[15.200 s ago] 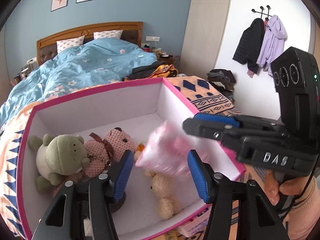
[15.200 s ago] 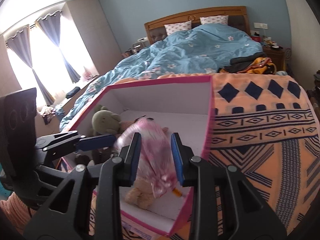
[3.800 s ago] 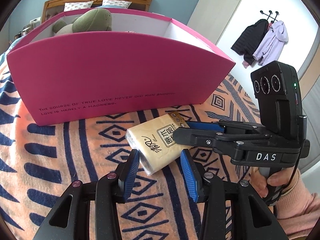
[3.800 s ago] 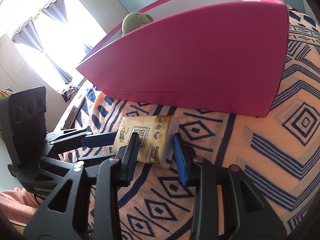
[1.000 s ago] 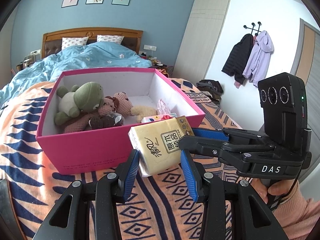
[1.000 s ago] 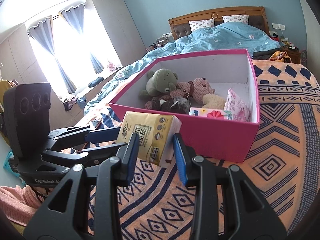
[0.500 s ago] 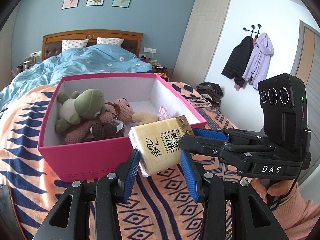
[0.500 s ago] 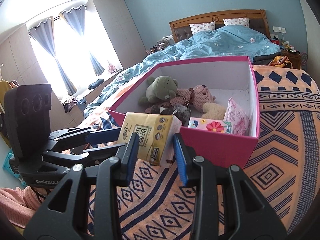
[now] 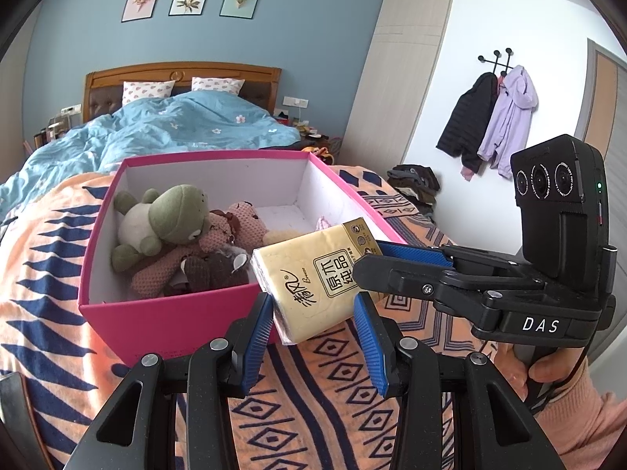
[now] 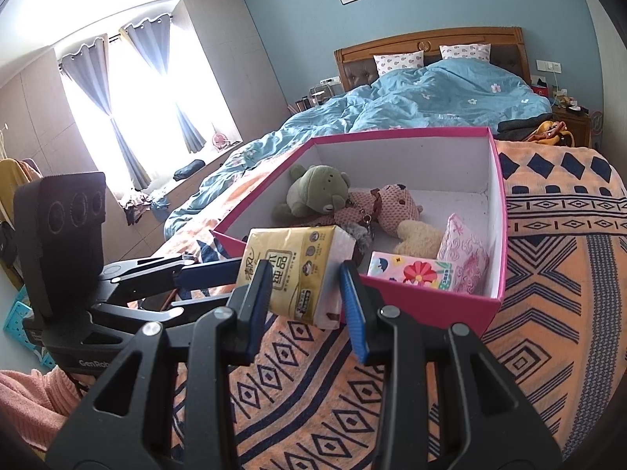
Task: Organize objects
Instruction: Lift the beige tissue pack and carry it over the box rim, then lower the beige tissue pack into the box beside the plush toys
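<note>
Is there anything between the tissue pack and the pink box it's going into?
Only the box's near wall. The tissue pack, gripped by both grippers, hangs at that rim. The plush toys and packets leave bare floor at the back.

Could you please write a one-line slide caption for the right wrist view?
Both grippers carry a yellow tissue pack toward the pink box of plush toys.
</note>
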`<state>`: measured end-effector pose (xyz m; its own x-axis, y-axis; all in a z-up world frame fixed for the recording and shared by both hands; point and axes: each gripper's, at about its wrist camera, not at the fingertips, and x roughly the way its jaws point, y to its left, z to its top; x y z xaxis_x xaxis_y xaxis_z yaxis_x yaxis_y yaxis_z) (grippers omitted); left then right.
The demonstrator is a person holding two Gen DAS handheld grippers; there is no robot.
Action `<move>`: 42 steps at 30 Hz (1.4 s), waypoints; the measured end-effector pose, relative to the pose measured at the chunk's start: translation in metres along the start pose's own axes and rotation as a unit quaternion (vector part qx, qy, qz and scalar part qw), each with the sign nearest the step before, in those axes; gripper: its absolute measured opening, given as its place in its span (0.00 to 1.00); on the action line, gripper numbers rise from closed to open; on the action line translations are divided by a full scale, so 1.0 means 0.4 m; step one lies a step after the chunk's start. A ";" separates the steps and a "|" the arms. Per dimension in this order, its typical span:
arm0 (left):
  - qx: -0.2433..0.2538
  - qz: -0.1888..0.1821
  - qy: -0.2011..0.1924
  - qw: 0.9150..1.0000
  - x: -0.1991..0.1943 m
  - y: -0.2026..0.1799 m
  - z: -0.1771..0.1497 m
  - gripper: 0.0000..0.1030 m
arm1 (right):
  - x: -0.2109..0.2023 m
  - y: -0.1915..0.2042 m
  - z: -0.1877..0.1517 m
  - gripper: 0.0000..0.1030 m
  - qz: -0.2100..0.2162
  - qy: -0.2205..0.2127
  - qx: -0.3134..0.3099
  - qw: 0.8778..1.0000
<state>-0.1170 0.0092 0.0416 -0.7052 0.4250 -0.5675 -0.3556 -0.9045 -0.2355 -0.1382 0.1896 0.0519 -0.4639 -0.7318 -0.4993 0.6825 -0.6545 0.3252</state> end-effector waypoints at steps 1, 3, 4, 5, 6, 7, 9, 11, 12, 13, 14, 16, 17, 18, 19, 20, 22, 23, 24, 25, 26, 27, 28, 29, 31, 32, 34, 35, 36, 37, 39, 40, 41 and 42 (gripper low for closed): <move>0.000 0.000 -0.001 1.000 0.000 0.001 0.003 0.42 | 0.000 0.000 0.002 0.38 0.000 0.000 0.000 1.000; 0.001 0.002 -0.002 1.000 0.001 0.004 0.007 0.42 | 0.001 0.000 0.004 0.37 0.001 -0.001 0.000 1.000; 0.001 0.002 -0.002 1.000 0.001 0.007 0.009 0.42 | 0.001 0.000 0.006 0.37 0.001 -0.001 0.000 1.000; 0.001 0.001 -0.002 1.000 0.002 0.008 0.010 0.42 | 0.001 -0.001 0.008 0.37 0.001 -0.001 0.000 1.000; 0.000 0.001 -0.001 1.000 0.004 0.011 0.013 0.42 | 0.002 -0.001 0.010 0.38 0.001 -0.002 0.000 1.000; 0.000 0.002 -0.002 1.000 0.002 0.008 0.010 0.42 | 0.003 -0.001 0.012 0.37 0.002 -0.003 0.000 1.000; 0.000 0.004 -0.001 1.000 0.003 0.010 0.014 0.42 | 0.005 -0.001 0.014 0.38 0.002 -0.004 0.000 1.000; 0.001 0.005 -0.002 1.000 0.005 0.012 0.019 0.42 | 0.008 -0.002 0.017 0.38 0.001 -0.005 0.000 1.000; 0.002 0.006 -0.002 1.000 0.006 0.013 0.022 0.42 | 0.009 -0.003 0.018 0.37 0.001 -0.005 0.000 1.000; 0.002 0.006 -0.003 1.000 0.006 0.015 0.025 0.42 | 0.010 -0.005 0.019 0.37 0.001 -0.005 0.000 1.000; 0.002 0.006 -0.003 1.000 0.007 0.017 0.027 0.42 | 0.011 -0.006 0.021 0.38 0.002 -0.006 0.001 1.000; 0.003 0.008 -0.004 1.000 0.008 0.018 0.031 0.42 | 0.011 -0.008 0.023 0.38 0.003 -0.007 0.003 1.000; 0.003 0.008 -0.004 1.000 0.009 0.019 0.033 0.42 | 0.013 -0.010 0.025 0.38 0.004 -0.007 0.005 1.000; 0.003 0.008 -0.004 1.000 0.011 0.019 0.035 0.42 | 0.013 -0.012 0.026 0.37 0.005 -0.007 0.006 1.000; 0.003 0.009 -0.003 1.000 0.012 0.020 0.036 0.42 | 0.014 -0.014 0.026 0.38 0.005 -0.008 0.007 1.000; 0.003 0.009 -0.003 1.000 0.014 0.020 0.036 0.42 | 0.015 -0.015 0.027 0.38 0.006 -0.008 0.008 1.000; 0.003 0.010 -0.003 1.000 0.016 0.021 0.038 0.42 | 0.018 -0.018 0.029 0.38 0.006 -0.007 0.011 1.000; 0.003 0.010 -0.003 1.000 0.016 0.021 0.037 0.42 | 0.018 -0.019 0.029 0.38 0.007 -0.007 0.012 1.000; 0.003 0.009 -0.002 1.000 0.016 0.022 0.038 0.42 | 0.018 -0.020 0.030 0.38 0.007 -0.007 0.012 1.000; 0.002 0.009 -0.002 1.000 0.018 0.024 0.039 0.42 | 0.019 -0.021 0.030 0.37 0.006 -0.007 0.013 1.000; 0.002 0.010 -0.002 1.000 0.020 0.025 0.040 0.42 | 0.019 -0.021 0.031 0.38 0.006 -0.007 0.013 1.000; 0.003 0.010 -0.002 1.000 0.021 0.025 0.041 0.42 | 0.019 -0.020 0.031 0.37 0.005 -0.007 0.013 1.000; 0.003 0.010 -0.002 1.000 0.021 0.025 0.041 0.41 | 0.019 -0.021 0.032 0.37 0.005 -0.007 0.013 1.000; 0.003 0.011 -0.002 1.000 0.022 0.026 0.041 0.41 | 0.020 -0.021 0.032 0.37 0.005 -0.007 0.013 1.000; 0.003 0.012 -0.002 1.000 0.026 0.028 0.045 0.41 | 0.021 -0.022 0.034 0.37 0.005 -0.007 0.014 1.000; 0.004 0.011 -0.002 1.000 0.026 0.028 0.045 0.41 | 0.021 -0.023 0.034 0.37 0.005 -0.007 0.014 1.000; 0.003 0.012 -0.002 1.000 0.026 0.029 0.045 0.41 | 0.022 -0.024 0.035 0.37 0.004 -0.007 0.014 1.000; 0.003 0.012 -0.002 1.000 0.026 0.028 0.045 0.41 | 0.022 -0.025 0.036 0.37 0.004 -0.008 0.015 1.000; 0.004 0.011 -0.002 1.000 0.026 0.028 0.045 0.41 | 0.023 -0.025 0.037 0.37 0.004 -0.008 0.015 1.000; 0.003 0.011 -0.001 1.000 0.026 0.029 0.045 0.41 | 0.024 -0.025 0.038 0.37 0.004 -0.008 0.015 1.000; 0.004 0.012 -0.002 1.000 0.026 0.028 0.045 0.41 | 0.023 -0.023 0.038 0.37 0.003 -0.008 0.015 1.000; 0.004 0.012 -0.001 1.000 0.026 0.028 0.045 0.41 | 0.023 -0.023 0.038 0.37 0.003 -0.008 0.014 1.000; 0.004 0.013 -0.001 1.000 0.029 0.031 0.049 0.41 | 0.024 -0.022 0.038 0.37 0.002 -0.008 0.014 1.000; 0.003 0.012 -0.001 1.000 0.030 0.034 0.051 0.41 | 0.024 -0.022 0.040 0.37 0.002 -0.008 0.014 1.000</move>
<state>-0.1429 0.0026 0.0476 -0.7155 0.4025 -0.5710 -0.3419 -0.9145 -0.2163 -0.1579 0.1853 0.0571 -0.4709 -0.7371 -0.4846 0.6680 -0.6568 0.3498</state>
